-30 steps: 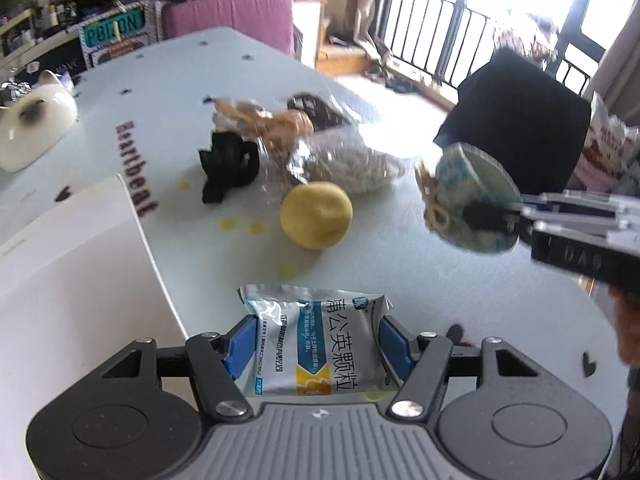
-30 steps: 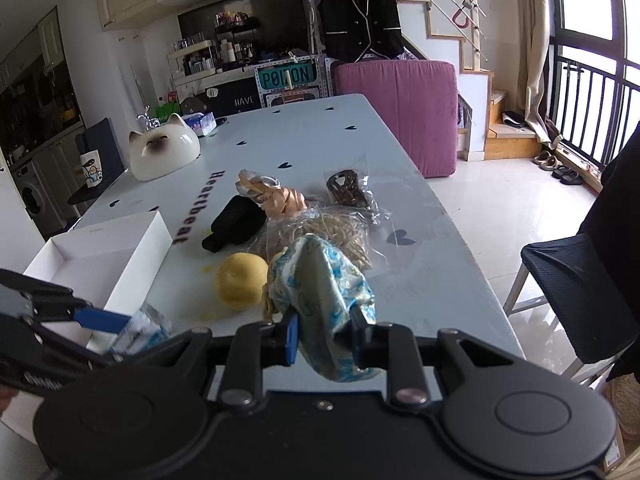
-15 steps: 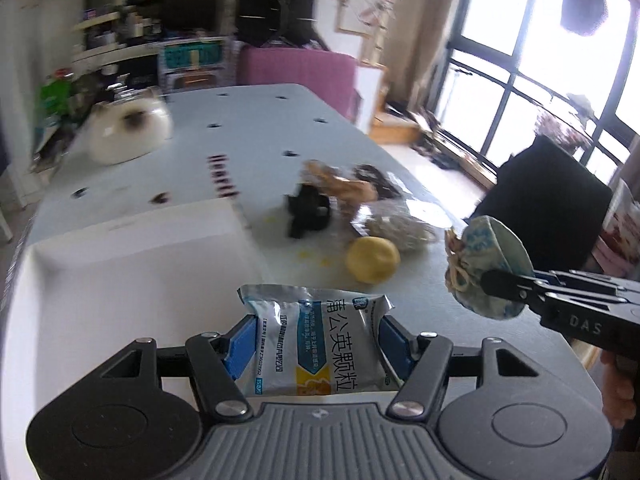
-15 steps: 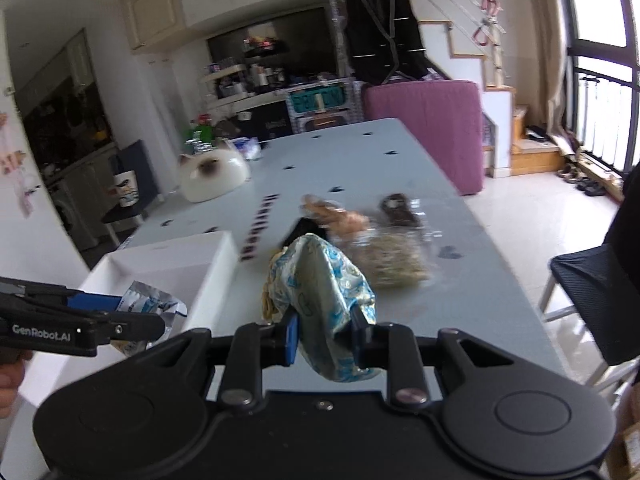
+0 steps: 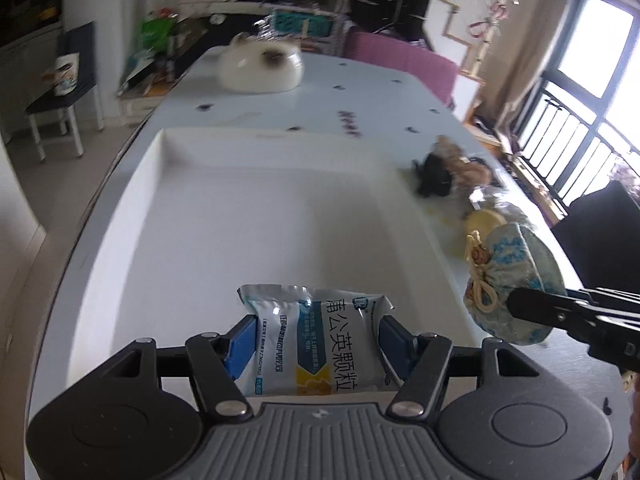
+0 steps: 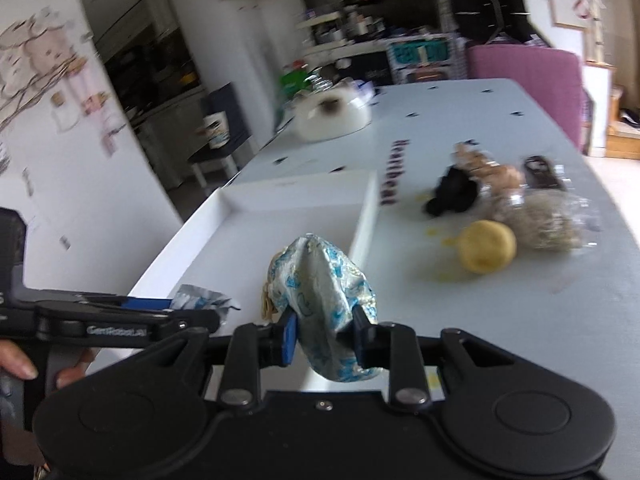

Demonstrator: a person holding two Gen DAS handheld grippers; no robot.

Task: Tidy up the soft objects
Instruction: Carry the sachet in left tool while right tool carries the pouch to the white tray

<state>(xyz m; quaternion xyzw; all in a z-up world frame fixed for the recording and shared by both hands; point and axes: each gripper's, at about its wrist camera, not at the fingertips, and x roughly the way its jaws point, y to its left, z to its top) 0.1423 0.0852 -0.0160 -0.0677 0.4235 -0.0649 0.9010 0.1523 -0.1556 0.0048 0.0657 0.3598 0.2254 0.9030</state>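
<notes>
Right now both tongs are carrying soft things to the white box [image 5: 280, 184] on the worktop [image 6: 500, 312]. The left tongs [image 5: 316, 340] are closed on a silver packet [image 5: 320, 344] with blue writing. They hold it by its two sides, up in the air over the near part of the box. The right tongs [image 6: 323, 334] are squeezed tight on a blue and white cloth pouch [image 6: 324, 292] with a cream cord. The pouch looks to hang just over the box's right edge, close beside the packet.

So the step in hand seems to be the drop-off. Next, each pair of tongs would need to go down low into the box and then open, so the things land softly and stay inside. The packet and the pouch are very near each other, so it may help to move them apart first, or one could land on the other.

The box is wide and shallow with low walls. I can see nothing lying in it yet.

More things wait on the worktop, to the right of the box: a yellow ball [image 6: 486, 252], a black soft thing [image 6: 454, 196], a tan plush thing [image 6: 492, 168], and clear bags [image 6: 548, 220] with stuff inside. Those look like they need to go in later. A white cat-shaped thing [image 5: 260, 66] sits far back.
</notes>
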